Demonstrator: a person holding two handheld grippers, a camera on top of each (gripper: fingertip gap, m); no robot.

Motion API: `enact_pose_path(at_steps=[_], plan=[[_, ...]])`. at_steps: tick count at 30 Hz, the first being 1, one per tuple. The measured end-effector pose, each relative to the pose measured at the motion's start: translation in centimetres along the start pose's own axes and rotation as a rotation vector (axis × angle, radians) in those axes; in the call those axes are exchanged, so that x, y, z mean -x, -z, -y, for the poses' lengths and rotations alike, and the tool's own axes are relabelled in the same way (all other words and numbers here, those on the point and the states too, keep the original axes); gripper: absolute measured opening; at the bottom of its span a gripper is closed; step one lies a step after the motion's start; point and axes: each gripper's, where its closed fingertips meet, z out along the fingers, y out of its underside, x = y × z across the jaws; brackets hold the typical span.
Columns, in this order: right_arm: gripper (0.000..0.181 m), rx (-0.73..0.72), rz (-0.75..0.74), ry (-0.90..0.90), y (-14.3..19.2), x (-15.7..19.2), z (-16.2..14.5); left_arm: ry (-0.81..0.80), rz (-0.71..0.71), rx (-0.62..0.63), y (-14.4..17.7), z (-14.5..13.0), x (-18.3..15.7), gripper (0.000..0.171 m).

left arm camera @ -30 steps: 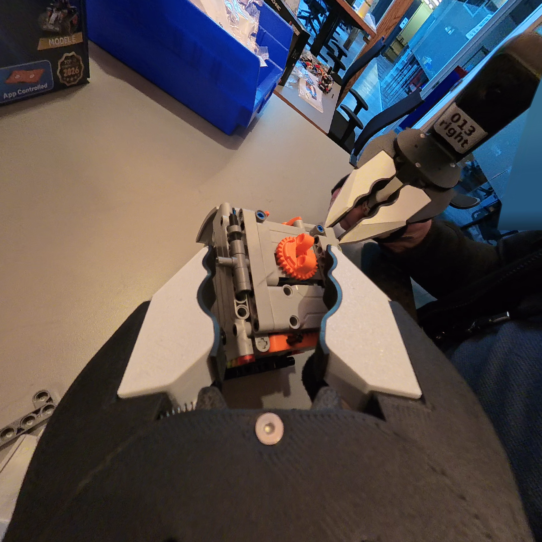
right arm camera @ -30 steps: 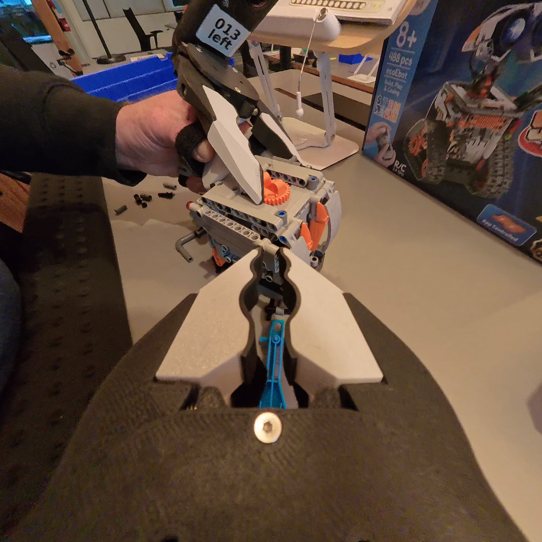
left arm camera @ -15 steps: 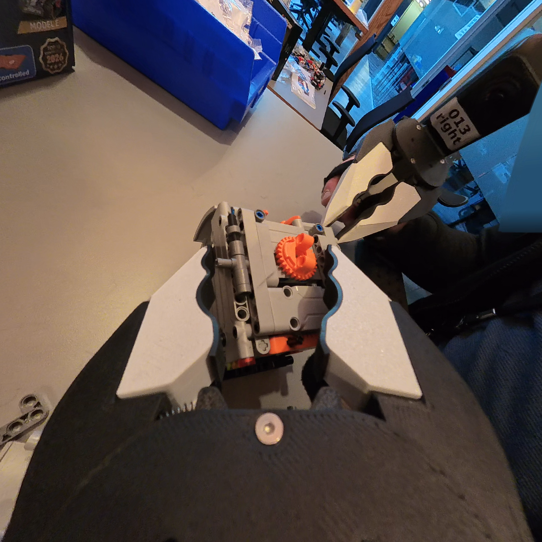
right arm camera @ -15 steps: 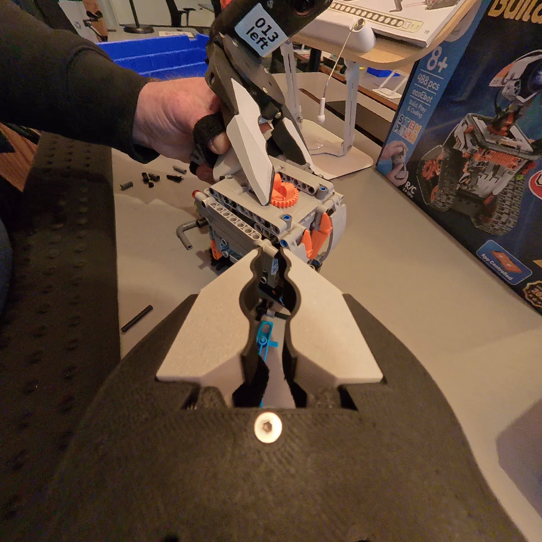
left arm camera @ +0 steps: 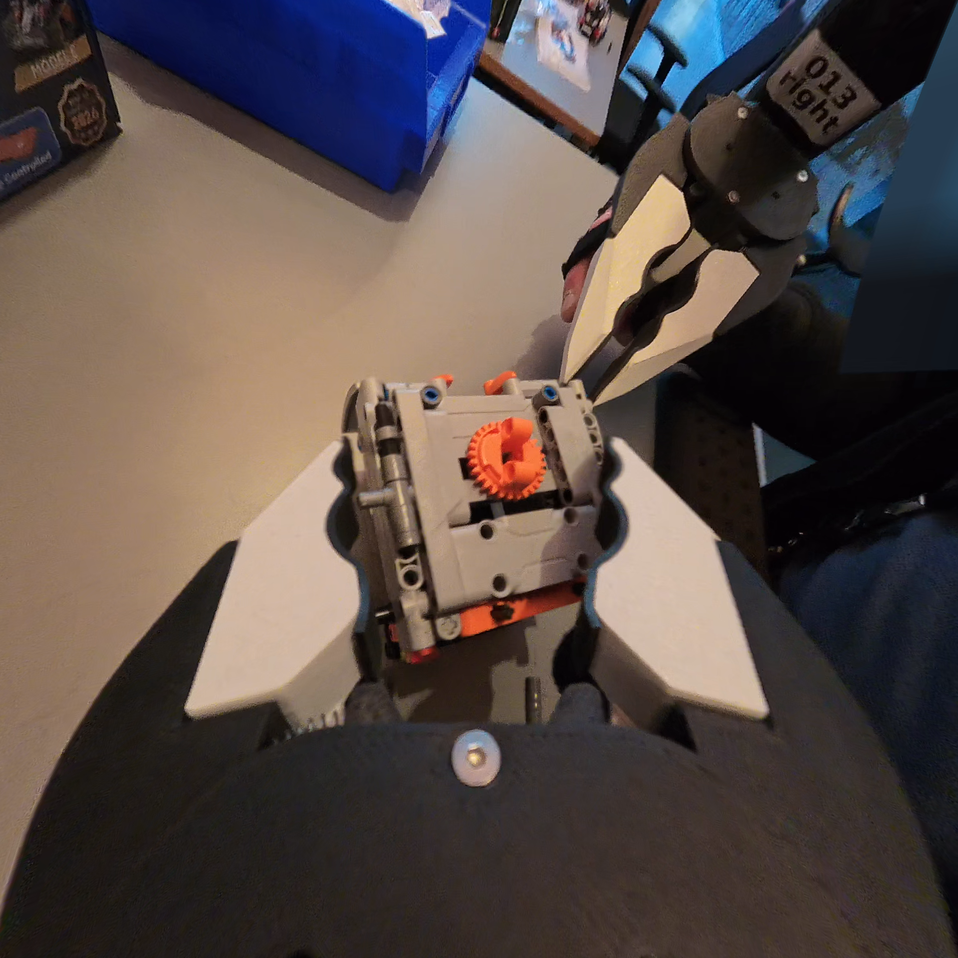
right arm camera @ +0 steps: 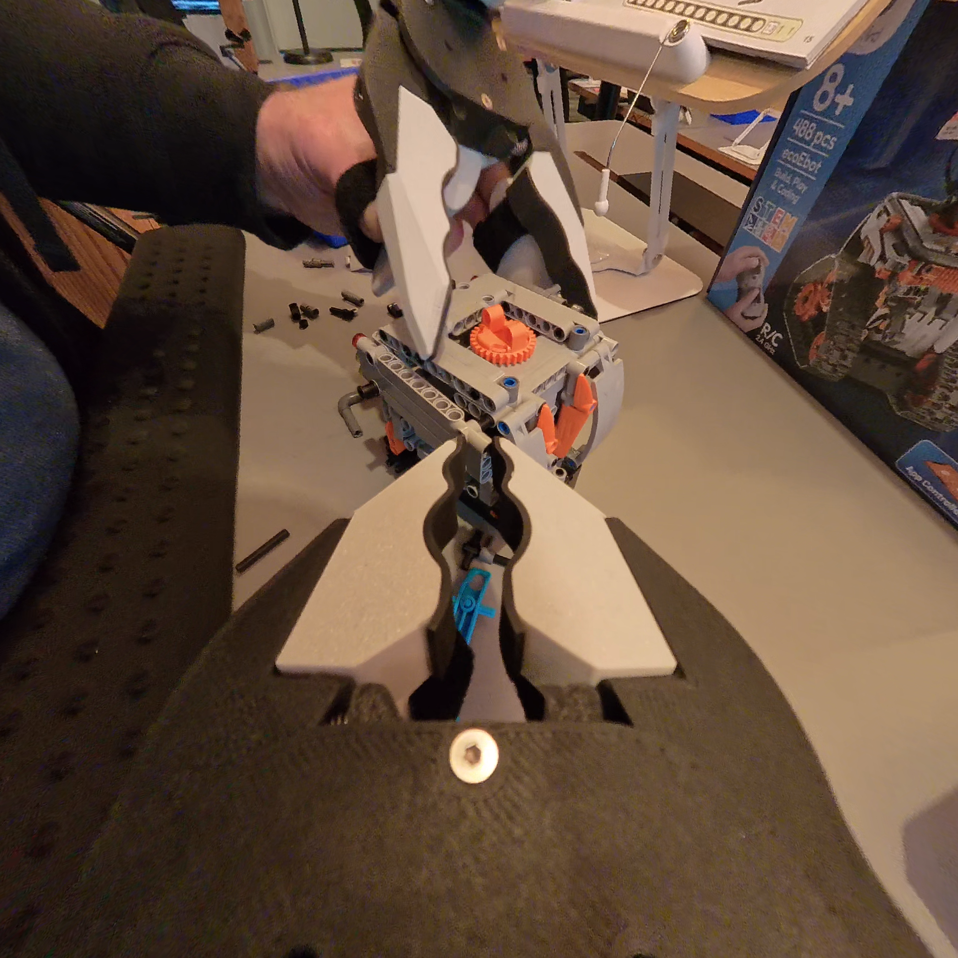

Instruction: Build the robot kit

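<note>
Grey beams and orange parts make up the brick-built model point(left arm camera: 487, 513) that stands on the pale surface point(left arm camera: 171, 332), topped by an orange gear point(left arm camera: 505, 461). The left gripper point(left arm camera: 477, 492) comes down over the model, its jaws pressed against the two sides of the grey block and holding it. In the right wrist view a person's hand point(right arm camera: 311, 166) in a dark sleeve grips that tool. The right gripper point(right arm camera: 477, 466) sits low at the model's near corner, its jaws drawn close with only a narrow gap; a grey part of the model lies in that gap at the tips, though whether the jaws pinch it cannot be told. A small blue piece point(right arm camera: 472, 601) shows on the surface between the fingers. Small black pins point(right arm camera: 311, 311) lie scattered beyond the model, and a black axle point(right arm camera: 262, 550) lies nearer. A printed toy box point(right arm camera: 855, 259) stands to the right, a white stand point(right arm camera: 648, 217) behind, and a blue bin point(left arm camera: 311, 78) farther off.
</note>
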Motion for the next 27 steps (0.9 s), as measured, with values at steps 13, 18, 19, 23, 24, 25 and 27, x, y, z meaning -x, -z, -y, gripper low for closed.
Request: enact_pose_path(at_steps=[13,18,19,23,24,25,27], plan=[[0.005,-0.012,-0.015,0.003,-0.16,0.5,-0.01,-0.079,0.131,0.145,-0.44,-0.52,0.18,0.096],[0.004,-0.008,-0.026,0.015,0.02,0.43,-0.05,-0.097,0.124,0.141,-0.47,-0.58,0.07,0.096],[0.0,-0.009,-0.027,0.017,0.09,0.4,-0.02,-0.099,0.123,0.144,-0.49,-0.59,0.06,0.096],[0.0,-0.014,-0.015,0.016,0.14,0.44,-0.05,-0.097,0.114,0.141,-0.5,-0.62,0.09,0.096],[0.0,-0.013,-0.009,0.012,0.15,0.45,-0.07,-0.102,0.115,0.141,-0.53,-0.64,0.05,0.095],[0.0,-0.011,-0.005,0.011,0.13,0.44,-0.03,-0.104,0.116,0.14,-0.56,-0.61,0.03,0.095],[0.0,-0.012,0.002,0.003,0.1,0.4,0.02,-0.098,0.108,0.129,-0.58,-0.57,0.1,0.095]])
